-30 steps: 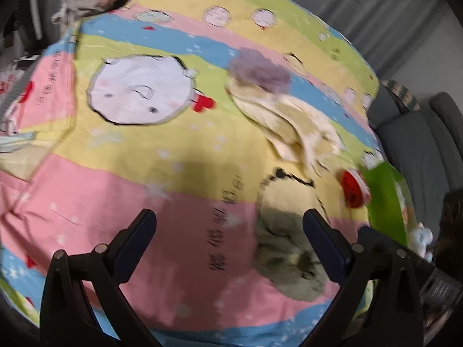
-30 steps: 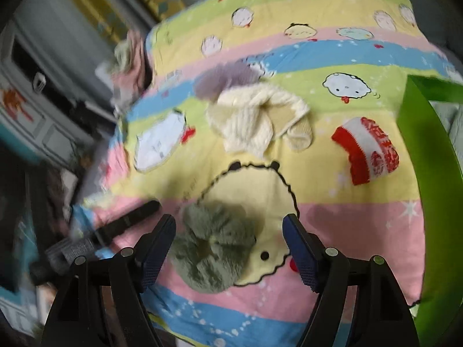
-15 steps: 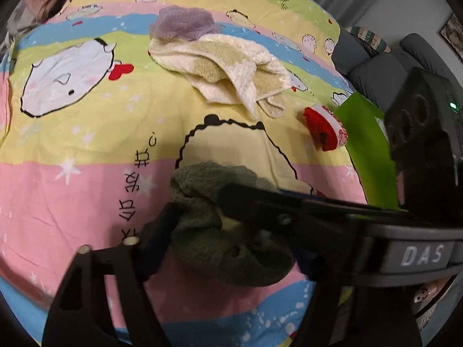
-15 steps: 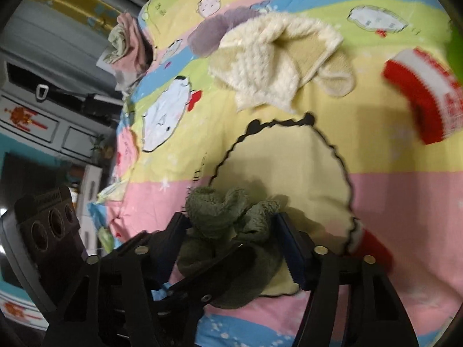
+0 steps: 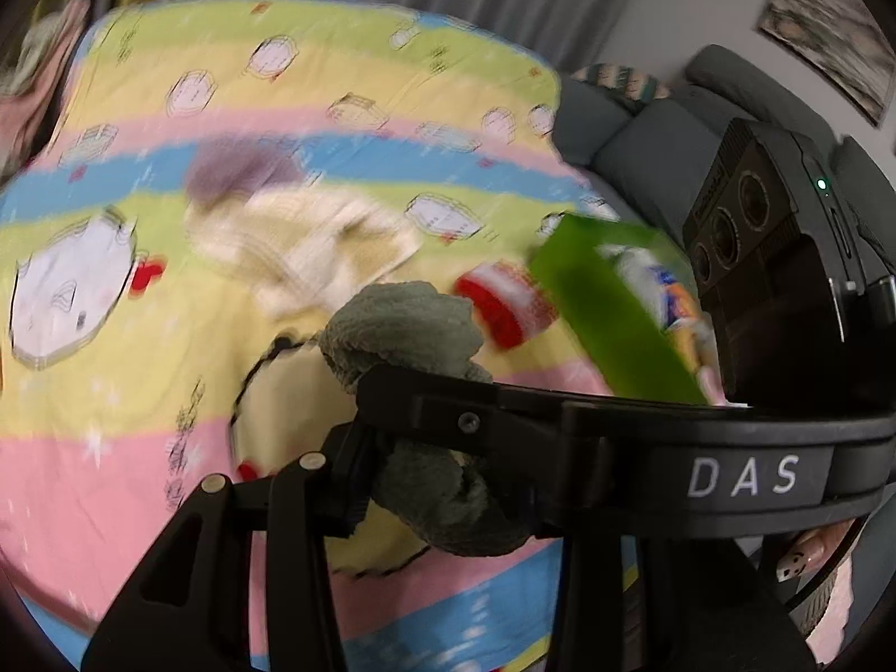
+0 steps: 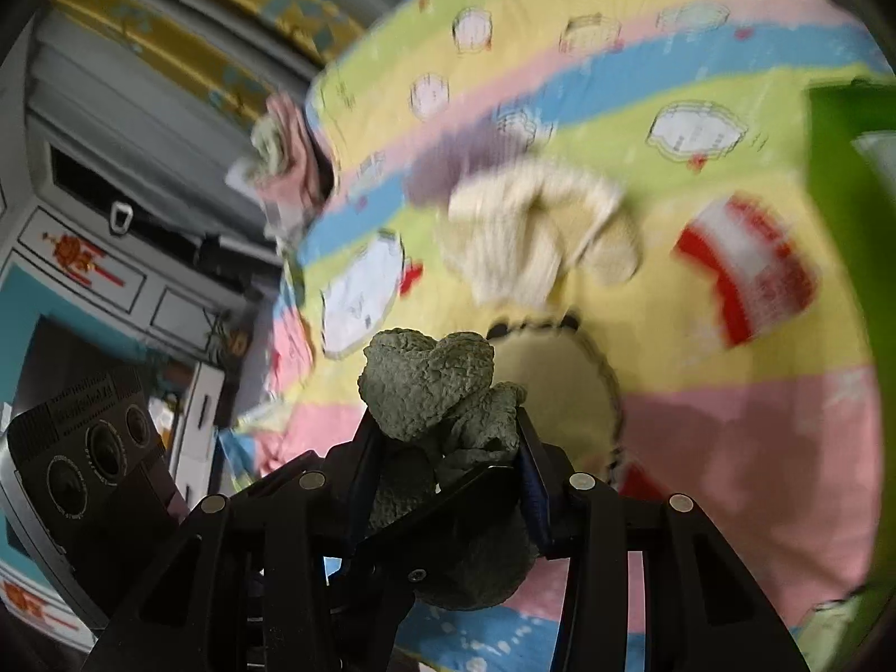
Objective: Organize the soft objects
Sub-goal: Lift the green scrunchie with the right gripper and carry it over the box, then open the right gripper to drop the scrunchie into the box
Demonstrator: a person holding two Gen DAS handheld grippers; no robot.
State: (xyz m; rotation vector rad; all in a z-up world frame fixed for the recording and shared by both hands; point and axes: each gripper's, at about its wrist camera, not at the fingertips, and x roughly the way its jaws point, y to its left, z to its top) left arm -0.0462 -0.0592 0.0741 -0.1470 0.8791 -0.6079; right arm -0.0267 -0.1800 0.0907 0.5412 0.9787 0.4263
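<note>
Right wrist view shows the right gripper (image 6: 448, 442) pinched on a green towel (image 6: 434, 386), its two fingers pressed into the bunched cloth from both sides, with a lump bulging above them and more hanging below. The towel appears lifted clear of the striped blanket (image 6: 728, 448), though motion blur makes that hard to confirm. The left gripper (image 6: 425, 509) reaches in from below, one finger crossing the lower folds, probably to share the load so the floppy cloth does not sag or slip.

From the left wrist view, the left gripper (image 5: 448, 470) seems to have the same towel (image 5: 403, 330) between its fingers; one finger shows at the towel's left, but the right gripper's arm lies across the other, so I cannot tell how tightly it grips.

Beyond the towel on the blanket (image 5: 112, 392) lie a cream cloth (image 5: 302, 241) with a purple cloth (image 5: 235, 179) just behind it. To the towel's right sit a red and white sock (image 5: 504, 302) and, further right, a green box (image 5: 605, 302) already holding soft items, likely the towel's destination.
</note>
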